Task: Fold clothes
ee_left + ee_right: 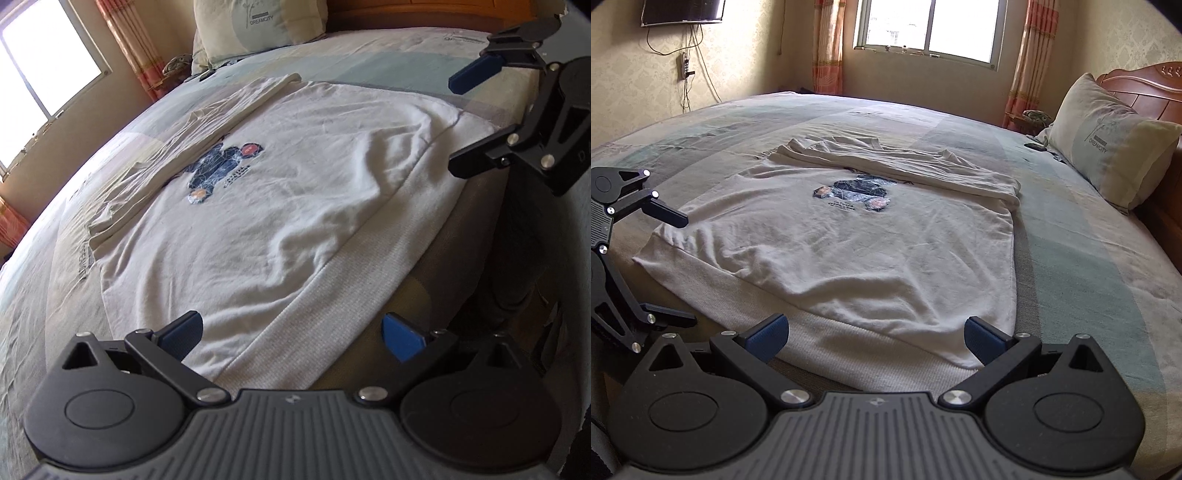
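Bed [1071,266]: wide, covered by a thin wrinkled sheet in pale green, beige and grey blocks; a carved wooden headboard [1145,81] at one end.
Pillow [1108,140]: plump and rectangular, leaning on the headboard, printed "DREAMCITY".
Shirt [849,258]: white, soft knit, creased, lying flat in the middle of the bed; ribbed hem [332,306] nearest the cameras at the bed's edge; the far side is folded over in a long band [905,170] that covers part of the print.
Print [855,194]: dark blue figure with small orange patches, on the shirt's chest.
Left hand-held gripper [291,332]: black, blue-padded fingers spread wide apart, holding nothing, just above the hem at one corner.
Right hand-held gripper [875,336]: same build, fingers also spread and empty, over the hem near the other corner.
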The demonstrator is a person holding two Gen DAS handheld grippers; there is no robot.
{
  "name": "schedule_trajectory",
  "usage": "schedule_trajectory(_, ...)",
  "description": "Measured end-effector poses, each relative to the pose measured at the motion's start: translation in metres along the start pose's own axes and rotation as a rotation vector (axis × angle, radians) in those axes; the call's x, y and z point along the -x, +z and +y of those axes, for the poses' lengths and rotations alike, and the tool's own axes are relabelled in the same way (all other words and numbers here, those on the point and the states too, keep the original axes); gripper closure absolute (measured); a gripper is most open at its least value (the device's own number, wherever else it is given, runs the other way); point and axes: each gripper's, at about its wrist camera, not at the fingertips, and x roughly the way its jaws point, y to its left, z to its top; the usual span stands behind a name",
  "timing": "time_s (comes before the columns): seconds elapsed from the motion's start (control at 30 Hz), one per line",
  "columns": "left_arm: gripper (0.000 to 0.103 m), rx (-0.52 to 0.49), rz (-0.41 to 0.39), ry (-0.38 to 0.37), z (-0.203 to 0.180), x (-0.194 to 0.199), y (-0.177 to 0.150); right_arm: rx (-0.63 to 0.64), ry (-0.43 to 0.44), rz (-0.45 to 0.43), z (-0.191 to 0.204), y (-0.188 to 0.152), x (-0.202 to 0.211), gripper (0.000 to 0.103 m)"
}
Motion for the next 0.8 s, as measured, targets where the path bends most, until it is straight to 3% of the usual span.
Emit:
schedule_trajectory(0.23, 0.001, -0.121, -0.058, 0.013, -0.01, -0.002, 0.017, 0.018, 0.004, -0.003, 0.003, 0.002, 0.006, 0.0)
schedule_trajectory(0.5, 0.001, -0.014, -0.078, -0.005, 0.021, 0.0, 0.02, 0.062, 0.045, -0.017, 0.009, 0.01, 0.006, 0.0)
schedule_trajectory(0.7, 0.001, 0.013, -0.08, -0.022, 0.025, -0.001, 0.017, 0.235, 0.111, -0.01, 0.044, 0.013, -0.014, 0.0)
schedule_trajectory(0.8, 0.001, 0.011, -0.081, -0.024, 0.025, 0.0, 0.014, 0.343, 0.085, 0.003, 0.063, 0.011, -0.028, 0.0)
